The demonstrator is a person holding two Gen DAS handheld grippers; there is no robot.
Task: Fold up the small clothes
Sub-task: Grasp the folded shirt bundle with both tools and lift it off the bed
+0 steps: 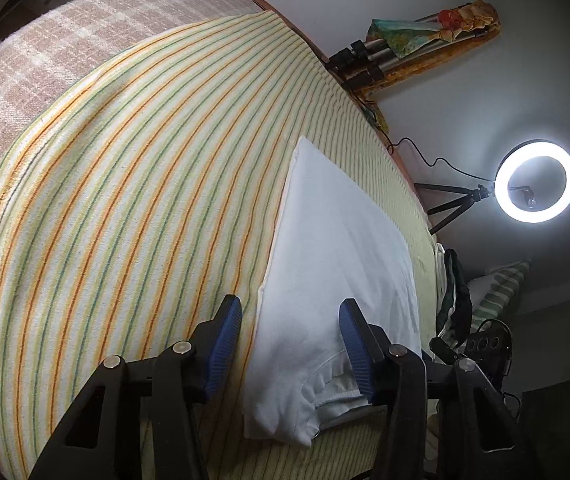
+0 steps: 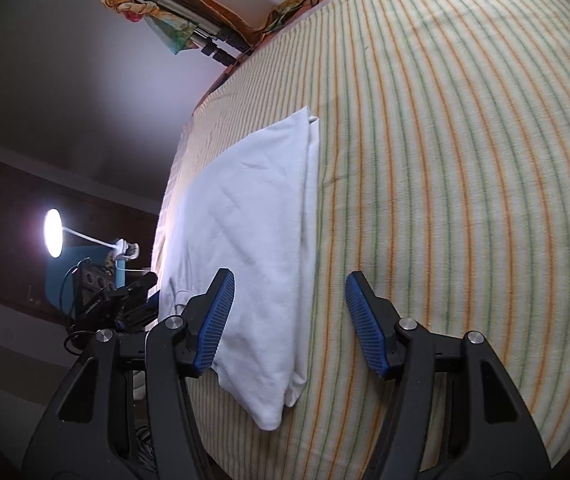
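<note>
A white garment (image 1: 337, 264) lies folded into a long narrow strip on the striped bedsheet (image 1: 133, 184). Its near end, with a hemmed opening, shows between the fingers of my left gripper (image 1: 291, 322), which is open above it with nothing held. In the right wrist view the same garment (image 2: 253, 216) stretches away over the striped sheet (image 2: 465, 184). My right gripper (image 2: 289, 304) is open over its near end and folded edge, holding nothing.
A checked pink blanket (image 1: 45, 52) lies at the far end of the bed. A lit ring light on a tripod (image 1: 537, 182) stands beside the bed. A desk lamp (image 2: 53, 238) and dark camera gear (image 2: 101, 300) sit off the bed's edge. Tripod legs and cloth (image 2: 173, 8) lie by the wall.
</note>
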